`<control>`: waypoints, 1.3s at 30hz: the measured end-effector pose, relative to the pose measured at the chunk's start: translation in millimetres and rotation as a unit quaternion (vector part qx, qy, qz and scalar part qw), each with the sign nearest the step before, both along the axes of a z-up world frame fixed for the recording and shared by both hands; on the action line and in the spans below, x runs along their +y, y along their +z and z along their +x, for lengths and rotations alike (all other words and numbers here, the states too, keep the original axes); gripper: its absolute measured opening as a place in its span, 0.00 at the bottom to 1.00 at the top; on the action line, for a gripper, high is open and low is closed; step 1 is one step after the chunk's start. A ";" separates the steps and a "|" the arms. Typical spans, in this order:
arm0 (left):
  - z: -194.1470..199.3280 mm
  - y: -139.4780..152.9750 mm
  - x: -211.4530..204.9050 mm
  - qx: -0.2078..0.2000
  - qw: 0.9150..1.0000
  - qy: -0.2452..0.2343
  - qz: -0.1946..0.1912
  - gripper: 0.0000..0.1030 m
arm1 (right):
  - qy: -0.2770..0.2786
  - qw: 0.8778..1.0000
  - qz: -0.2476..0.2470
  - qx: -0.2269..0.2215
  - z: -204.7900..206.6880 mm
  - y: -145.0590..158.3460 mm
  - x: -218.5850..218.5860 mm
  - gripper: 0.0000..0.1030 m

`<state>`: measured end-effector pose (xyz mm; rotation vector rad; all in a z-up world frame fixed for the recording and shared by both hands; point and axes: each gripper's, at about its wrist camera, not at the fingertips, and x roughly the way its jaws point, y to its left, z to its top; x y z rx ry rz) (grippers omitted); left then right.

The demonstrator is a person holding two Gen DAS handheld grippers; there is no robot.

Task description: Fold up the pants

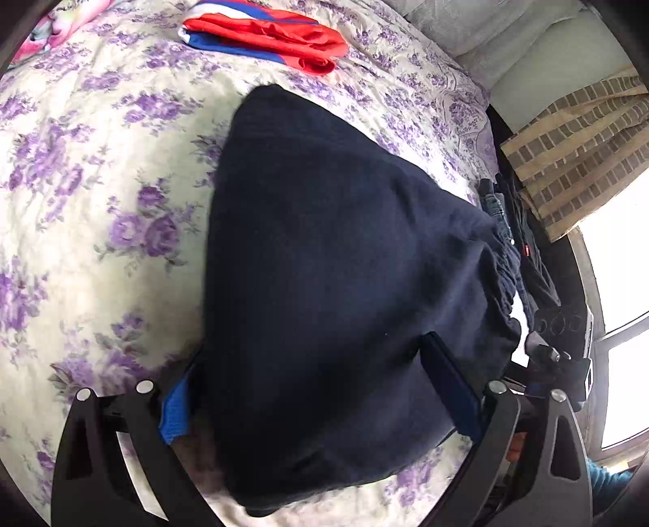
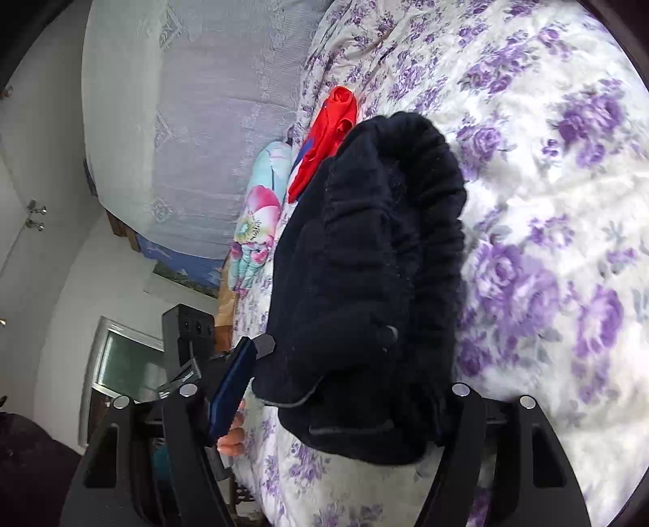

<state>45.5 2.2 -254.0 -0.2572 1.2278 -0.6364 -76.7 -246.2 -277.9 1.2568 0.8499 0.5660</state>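
The navy pants (image 1: 332,283) are seen already folded into a compact bundle on the floral bed (image 1: 101,182). The left gripper (image 1: 320,389) and right gripper (image 2: 349,389) are spread wide around it; only release and tidying seem left.

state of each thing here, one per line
navy pants: folded into a compact bundle on the bed, elastic waistband bunched at one end
left tool: fingers wide apart, straddling the pants
right tool: fingers wide apart, pants between them
red and blue garment: folded, lying apart beyond the pants
floral bedspread: spread out, lightly wrinkled
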 end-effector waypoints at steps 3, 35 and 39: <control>4.1 -3.2 -11.9 -0.013 1.000 -0.010 0.011 0.93 | -0.007 0.999 0.043 0.003 17.1 -16.9 -1.3 0.54; 14.0 0.2 -5.7 -0.024 0.998 0.009 -0.062 0.32 | 0.073 0.997 0.001 -0.002 47.2 2.3 12.5 0.32; 13.3 9.5 7.9 -0.012 0.994 0.010 -0.107 0.23 | 0.086 0.995 -0.025 -0.033 50.6 30.8 12.6 0.29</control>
